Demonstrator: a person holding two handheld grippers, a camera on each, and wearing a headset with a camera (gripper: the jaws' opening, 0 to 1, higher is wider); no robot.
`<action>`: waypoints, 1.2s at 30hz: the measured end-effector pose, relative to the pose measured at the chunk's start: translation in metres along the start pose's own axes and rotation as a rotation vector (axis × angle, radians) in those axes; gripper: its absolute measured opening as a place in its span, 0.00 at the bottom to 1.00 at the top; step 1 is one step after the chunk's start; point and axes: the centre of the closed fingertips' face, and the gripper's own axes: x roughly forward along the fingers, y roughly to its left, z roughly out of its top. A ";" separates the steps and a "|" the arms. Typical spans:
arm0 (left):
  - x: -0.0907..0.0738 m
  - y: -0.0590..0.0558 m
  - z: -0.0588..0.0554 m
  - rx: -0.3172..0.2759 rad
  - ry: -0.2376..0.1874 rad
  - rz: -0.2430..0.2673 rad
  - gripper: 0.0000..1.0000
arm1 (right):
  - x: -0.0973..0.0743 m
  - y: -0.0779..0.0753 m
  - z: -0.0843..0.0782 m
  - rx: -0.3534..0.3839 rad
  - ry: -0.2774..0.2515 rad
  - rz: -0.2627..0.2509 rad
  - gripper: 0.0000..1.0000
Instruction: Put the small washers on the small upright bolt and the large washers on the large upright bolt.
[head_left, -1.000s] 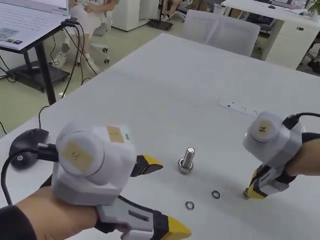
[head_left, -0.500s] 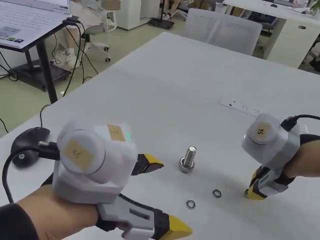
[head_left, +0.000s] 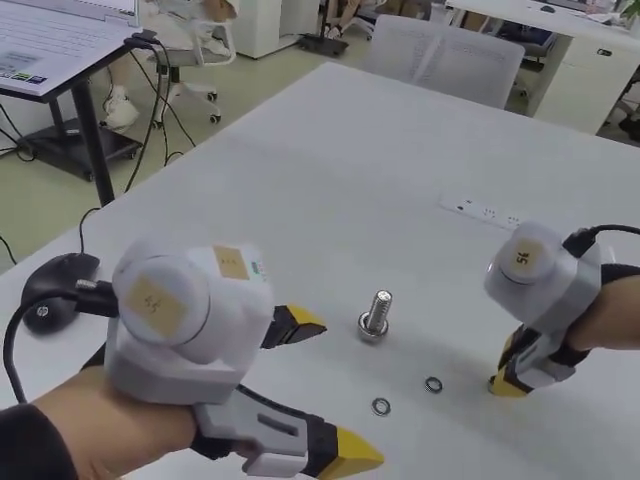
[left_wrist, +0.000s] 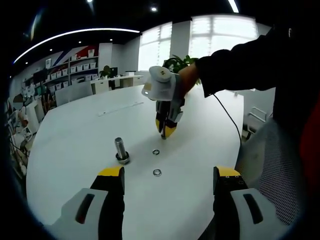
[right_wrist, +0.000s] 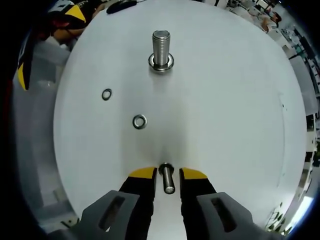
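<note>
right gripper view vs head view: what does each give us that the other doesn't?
Right gripper view adds: a small bolt sitting close between the jaws of the right gripper. Whether they clamp it is unclear. In the head view that gripper's body covers the spot.
Head view adds: the surroundings, a laptop on a side stand and a chair beyond the table.
Shared: the large bolt standing upright, two loose washers lying flat near it, and the left gripper, jaws open.

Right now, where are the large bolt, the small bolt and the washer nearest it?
large bolt (right_wrist: 161, 47), right gripper view, threaded shaft.
small bolt (right_wrist: 167, 180), right gripper view, shaft.
washer (right_wrist: 135, 121), right gripper view, ring.
</note>
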 end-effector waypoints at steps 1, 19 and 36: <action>0.000 0.000 0.000 -0.001 0.000 -0.001 0.72 | 0.000 -0.001 0.000 0.002 -0.002 -0.004 0.22; 0.001 -0.002 0.001 0.006 0.000 -0.006 0.72 | -0.010 -0.002 -0.010 0.049 -0.044 -0.029 0.38; 0.001 -0.003 0.002 0.014 -0.002 -0.009 0.72 | -0.022 0.004 -0.032 0.094 -0.047 -0.047 0.39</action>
